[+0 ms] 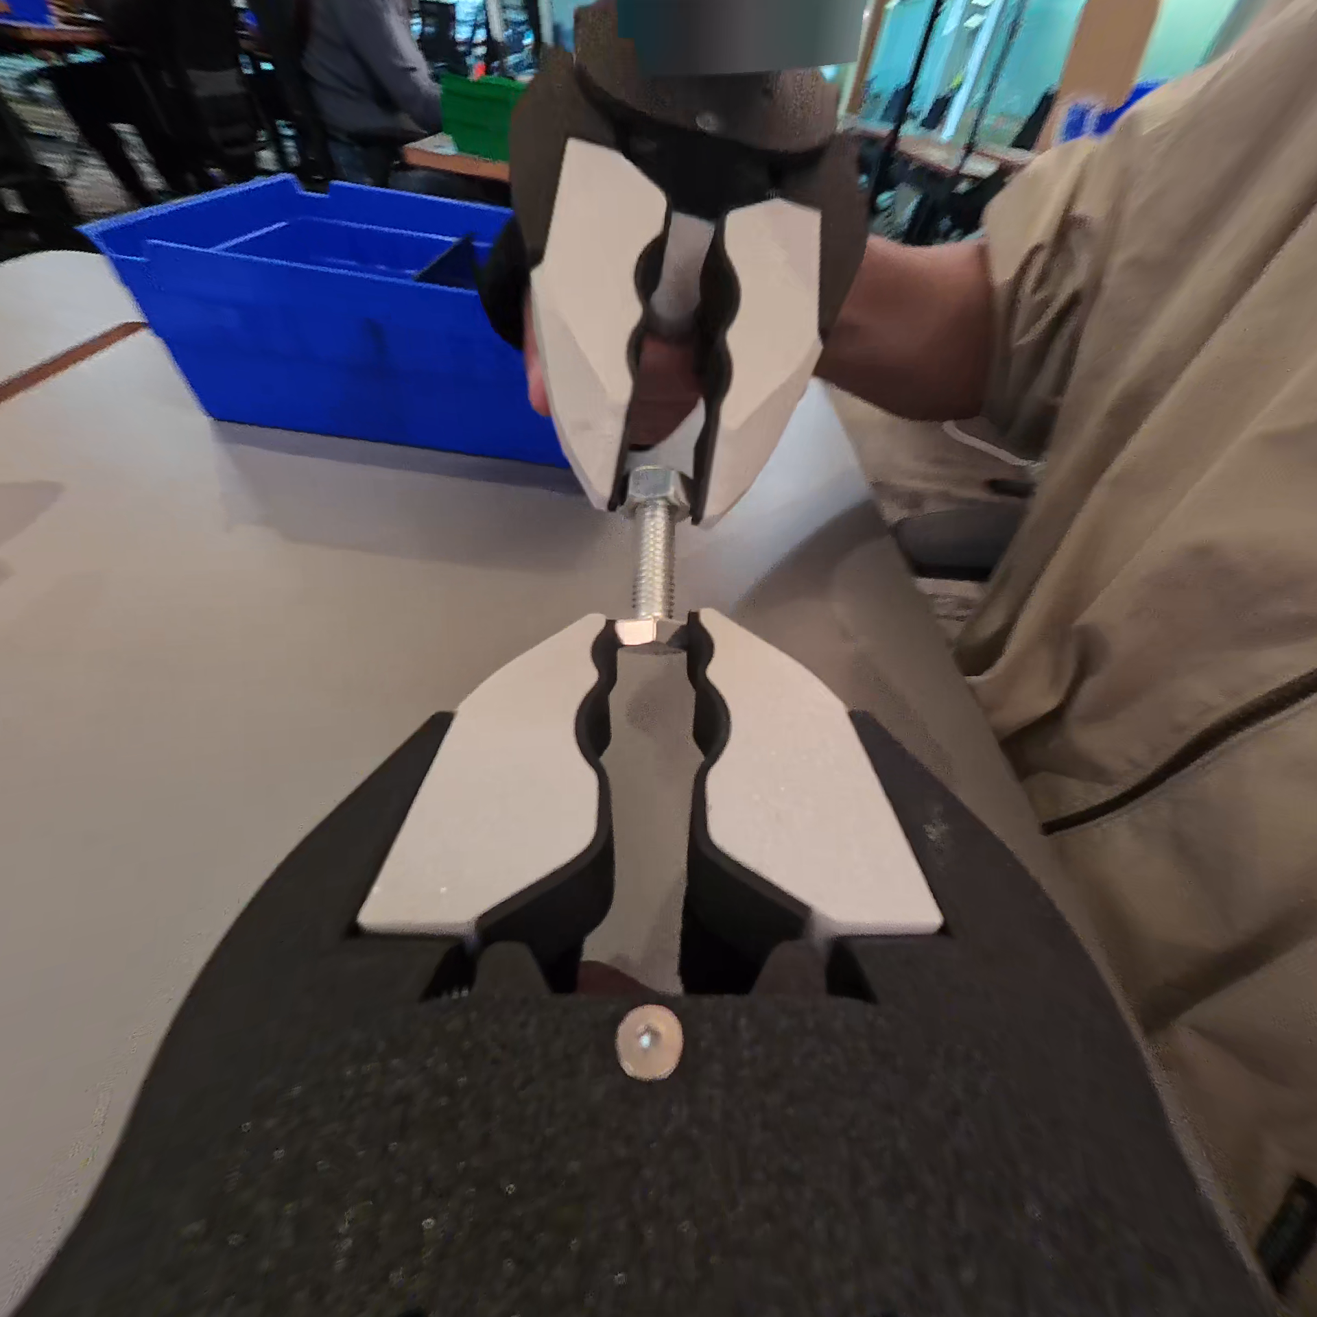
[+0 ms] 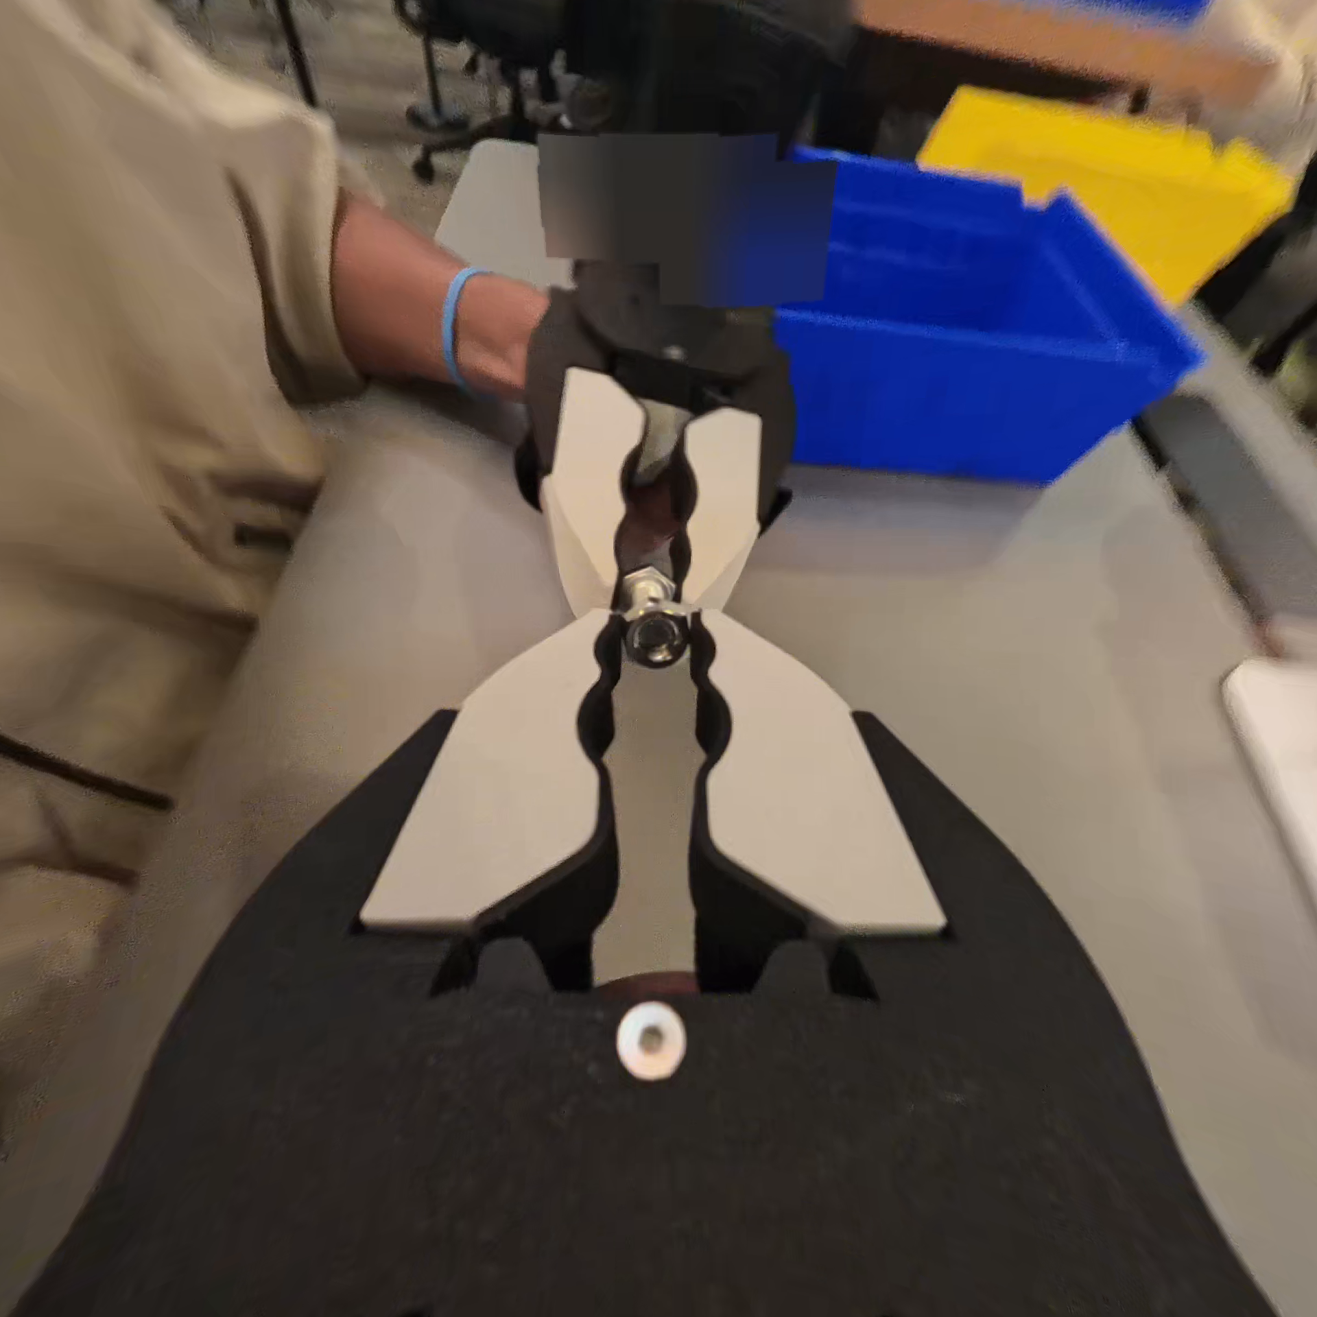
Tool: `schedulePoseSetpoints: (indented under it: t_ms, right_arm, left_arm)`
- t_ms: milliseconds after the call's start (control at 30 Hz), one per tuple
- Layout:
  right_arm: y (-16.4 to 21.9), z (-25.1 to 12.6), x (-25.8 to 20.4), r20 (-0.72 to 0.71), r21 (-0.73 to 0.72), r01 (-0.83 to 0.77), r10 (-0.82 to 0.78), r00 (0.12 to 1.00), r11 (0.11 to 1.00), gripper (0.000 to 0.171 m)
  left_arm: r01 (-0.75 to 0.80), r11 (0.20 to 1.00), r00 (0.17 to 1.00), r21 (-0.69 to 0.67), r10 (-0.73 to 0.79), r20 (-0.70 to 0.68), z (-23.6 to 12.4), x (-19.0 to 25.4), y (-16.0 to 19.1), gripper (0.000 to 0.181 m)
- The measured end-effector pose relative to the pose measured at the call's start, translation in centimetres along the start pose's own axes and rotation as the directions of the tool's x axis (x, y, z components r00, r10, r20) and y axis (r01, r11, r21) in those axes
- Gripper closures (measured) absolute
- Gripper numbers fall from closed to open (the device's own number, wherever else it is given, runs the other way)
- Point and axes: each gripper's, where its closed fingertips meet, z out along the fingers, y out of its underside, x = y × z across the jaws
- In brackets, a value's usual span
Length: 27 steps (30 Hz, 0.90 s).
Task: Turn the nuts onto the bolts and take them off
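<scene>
While left gripper (image 1: 647,631) pinches the silver threaded bolt's (image 1: 652,566) head and right gripper (image 2: 652,627) clamps its steel hex nut (image 2: 654,640), any tilt risks cross-threading or slipping.

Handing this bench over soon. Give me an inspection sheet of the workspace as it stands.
Surface: grey table, bare near the work.
Job's things: bolt held in the air between both claws; nut at the far end of its thread.
Clutter: blue bin on the table; yellow bin behind it; white object at the table edge.
Grippers: left claw shut on the bolt head; right claw shut on the nut.
Cables: nothing seen.
Surroundings: operator's beige sleeve; office chairs, desks, people behind.
</scene>
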Motion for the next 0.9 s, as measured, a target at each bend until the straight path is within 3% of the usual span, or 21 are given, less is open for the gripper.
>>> schedulePoseSetpoints:
  t_ms: [133,200,267,333,400,467,533,600,700,767,800,900]
  right_arm:
    - [0.2,-0.1,-0.5,-0.011,-0.06,0.353,-0.354,0.935,0.934,0.153]
    - [0.4,-0.1,-0.1,-0.046,-0.095,0.367,-0.372,0.927,0.926,0.152]
    - [0.2,-0.1,0.1,-0.067,-0.065,0.238,-0.243,0.968,0.969,0.141]
    - [0.1,-0.1,0.7,-0.103,0.001,0.016,-0.016,0.995,1.0,0.133]
    - [0.7,0.0,1.7,-0.137,0.052,-0.245,0.25,0.959,0.968,0.127]
    - [1.3,0.1,2.6,-0.12,0.143,-0.52,0.536,0.835,0.842,0.128]
    - [1.6,0.4,2.3,0.006,0.195,-0.748,0.762,0.648,0.634,0.131]
    - [2.3,0.9,2.1,0.076,0.209,-0.85,0.858,0.507,0.484,0.137]
    - [2.4,1.5,1.8,0.128,0.212,-0.897,0.899,0.419,0.388,0.138]
    - [2.2,1.5,2.2,0.121,0.239,-0.882,0.889,0.442,0.406,0.153]
    - [2.2,1.5,2.2,0.104,0.231,-0.868,0.875,0.472,0.441,0.153]
    - [1.5,1.4,1.5,0.071,0.185,-0.77,0.773,0.631,0.611,0.153]
  left_arm:
    - [0.065,0.998,0.995,0.02,-0.063,-0.08,0.0,0.8,-0.2,0.163]
    - [0.06,0.998,0.997,0.015,-0.059,-0.057,0.1,0.3,0.0,0.163]
    - [0.04,0.999,0.999,0.017,-0.039,-0.01,-0.1,-0.3,0.0,0.163]
    - [-0.009,1.0,0.997,0.006,0.008,0.076,-0.3,-1.4,0.0,0.163]
    - [-0.059,0.998,0.986,-0.013,0.061,0.152,-0.5,-2.3,0.0,0.163]
    - [-0.105,0.993,0.973,-0.047,0.112,0.201,-0.6,-2.8,0.4,0.163]
    - [-0.148,0.985,0.953,-0.083,0.165,0.254,-0.5,-3.4,0.7,0.163]
    - [-0.19,0.975,0.93,-0.117,0.217,0.297,-0.4,-3.8,1.0,0.163]
    - [-0.213,0.966,0.92,-0.144,0.248,0.303,-0.2,-3.7,1.2,0.163]
    - [-0.217,0.962,0.925,-0.165,0.257,0.28,0.0,-3.4,1.6,0.163]
    - [-0.218,0.962,0.923,-0.166,0.259,0.285,0.1,-3.4,1.6,0.163]
    - [-0.158,0.982,0.96,-0.106,0.178,0.216,-0.1,-2.6,1.1,0.163]
